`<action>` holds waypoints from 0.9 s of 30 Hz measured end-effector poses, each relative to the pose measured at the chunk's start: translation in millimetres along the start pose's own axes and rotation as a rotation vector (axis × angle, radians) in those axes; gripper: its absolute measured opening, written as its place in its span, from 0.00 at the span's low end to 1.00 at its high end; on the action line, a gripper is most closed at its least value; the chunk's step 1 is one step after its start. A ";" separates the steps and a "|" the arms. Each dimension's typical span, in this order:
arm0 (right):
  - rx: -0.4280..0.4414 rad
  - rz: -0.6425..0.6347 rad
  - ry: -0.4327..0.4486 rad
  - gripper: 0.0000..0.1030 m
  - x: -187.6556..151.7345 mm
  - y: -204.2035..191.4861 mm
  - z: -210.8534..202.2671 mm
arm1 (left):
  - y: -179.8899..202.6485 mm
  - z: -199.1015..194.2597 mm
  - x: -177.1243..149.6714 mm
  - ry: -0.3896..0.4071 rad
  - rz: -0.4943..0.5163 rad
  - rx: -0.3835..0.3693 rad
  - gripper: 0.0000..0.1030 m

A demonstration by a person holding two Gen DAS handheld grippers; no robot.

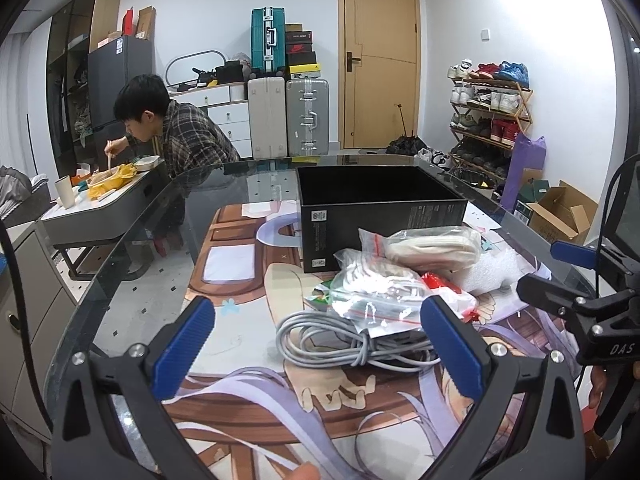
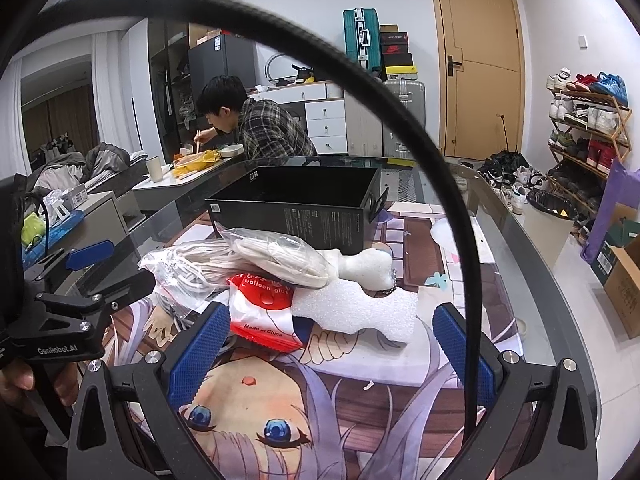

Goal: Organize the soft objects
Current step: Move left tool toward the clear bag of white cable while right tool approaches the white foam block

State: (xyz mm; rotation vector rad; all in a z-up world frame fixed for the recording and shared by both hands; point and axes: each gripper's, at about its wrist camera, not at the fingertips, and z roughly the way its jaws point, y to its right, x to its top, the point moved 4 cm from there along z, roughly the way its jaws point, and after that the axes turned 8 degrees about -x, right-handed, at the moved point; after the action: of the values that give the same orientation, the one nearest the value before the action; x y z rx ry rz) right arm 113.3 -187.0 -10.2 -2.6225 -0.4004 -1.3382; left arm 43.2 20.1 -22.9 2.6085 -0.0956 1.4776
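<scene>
Both jaws gape wide, nothing between them: left gripper [image 1: 316,340] hangs low over the table mat [image 1: 240,320], right gripper [image 2: 332,344] likewise. Step looks like the very start: soft items lie piled on the mat, black box [image 1: 380,216] at 12 o'clock of the pile looks empty, so nothing sorted yet by my read. Pile from the left wrist view: grey cable coil [image 1: 352,344] nearest, dead ahead between the left fingers, a clear zip bag [image 1: 372,292] on top of it, a second bag with cream cord [image 1: 432,248] behind at 1 o'clock touching the box wall. Next move probably calls for the left gripper to drop onto the coil and pinch several loops at once, or it will trail. Right wrist view shows what the left mostly hides: white foam piece [image 2: 360,304] and red-white balloon glue packet [image 2: 264,312] lying just ahead of the right fingers, foam overlapping the packet. Left view alone shows the coil; a black cable arcs across the right lens.
</scene>
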 end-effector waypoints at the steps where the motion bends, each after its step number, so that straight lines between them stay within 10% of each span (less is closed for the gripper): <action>1: -0.001 -0.003 -0.003 1.00 0.1 0.7 0.7 | 0.3 0.1 0.9 -0.001 0.002 -0.005 1.00; 27: 0.003 -0.058 -0.097 1.00 7.5 11.1 34.7 | 6.8 15.2 20.4 -0.057 0.030 -0.069 1.00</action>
State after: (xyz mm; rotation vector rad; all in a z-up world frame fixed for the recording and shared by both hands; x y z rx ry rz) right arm 147.5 -186.9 -24.7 -2.7003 -0.4959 -1.2294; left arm 65.7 11.3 -12.6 2.6054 -0.1886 1.3836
